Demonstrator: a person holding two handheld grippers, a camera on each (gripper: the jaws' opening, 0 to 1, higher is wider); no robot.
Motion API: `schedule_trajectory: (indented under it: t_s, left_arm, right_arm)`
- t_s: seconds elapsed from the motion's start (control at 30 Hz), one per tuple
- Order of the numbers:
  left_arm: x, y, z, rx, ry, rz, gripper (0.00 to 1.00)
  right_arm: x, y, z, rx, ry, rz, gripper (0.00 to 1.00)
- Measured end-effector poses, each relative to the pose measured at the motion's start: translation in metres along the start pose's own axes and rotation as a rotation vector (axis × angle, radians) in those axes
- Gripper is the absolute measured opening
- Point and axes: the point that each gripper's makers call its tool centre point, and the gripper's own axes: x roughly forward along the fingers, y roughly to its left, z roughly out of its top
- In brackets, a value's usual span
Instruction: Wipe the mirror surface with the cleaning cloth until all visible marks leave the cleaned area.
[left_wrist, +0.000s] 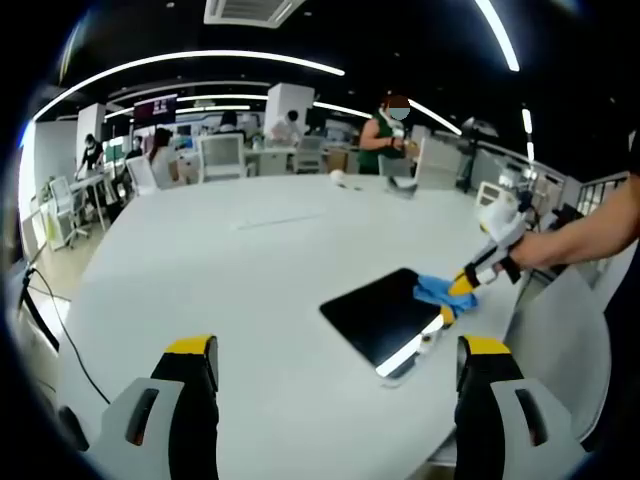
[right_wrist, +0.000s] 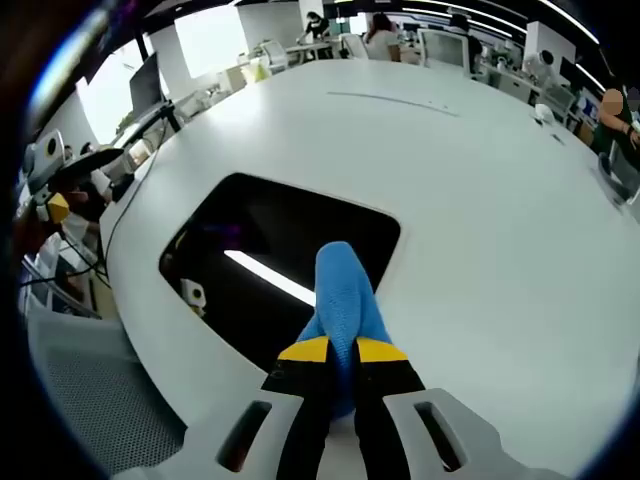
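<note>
A dark rectangular mirror (left_wrist: 380, 315) (right_wrist: 270, 255) lies flat on the white table (left_wrist: 250, 260) (right_wrist: 480, 200), reflecting a ceiling light strip. A blue cleaning cloth (left_wrist: 432, 291) (right_wrist: 343, 295) rests on the mirror's edge. My right gripper (right_wrist: 342, 350) is shut on the blue cloth; in the left gripper view the right gripper (left_wrist: 455, 295) comes in from the right, held by a person's hand. My left gripper (left_wrist: 335, 350) hangs over the table's near side with its jaws wide apart and nothing between them, well short of the mirror.
A grey chair (left_wrist: 565, 340) stands at the table's right side. A black cable (left_wrist: 55, 335) runs along the table's left edge. Small items (left_wrist: 340, 178) sit at the far end. Several people and desks are beyond the table.
</note>
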Motion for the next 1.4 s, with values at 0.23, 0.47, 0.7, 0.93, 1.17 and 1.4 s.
schedule_trajectory:
  t_s: [0.23,0.47,0.7,0.93,1.17,1.4]
  left_arm:
    - [-0.001,-0.001,0.000,0.005,0.002,0.000,1.00]
    - [-0.002,-0.001,-0.004,0.007,0.009,-0.001,1.00]
    - [-0.003,-0.001,-0.005,0.003,0.007,-0.001,1.00]
    - [-0.002,-0.002,-0.006,0.002,0.007,-0.003,1.00]
    - [-0.002,-0.001,-0.006,-0.002,0.005,0.000,1.00]
    - [-0.002,-0.002,-0.006,-0.001,0.006,-0.001,1.00]
  right_arm:
    - [-0.006,0.005,-0.008,0.017,-0.014,-0.004,0.03]
    - [-0.009,0.007,-0.014,0.020,-0.015,-0.006,0.03]
    - [-0.010,0.009,-0.018,0.030,-0.016,-0.004,0.03]
    - [-0.012,0.011,-0.019,0.034,-0.009,-0.003,0.03]
    - [-0.013,0.012,-0.021,0.032,-0.008,-0.003,0.03]
    - [-0.012,0.012,-0.021,0.034,-0.011,-0.008,0.03]
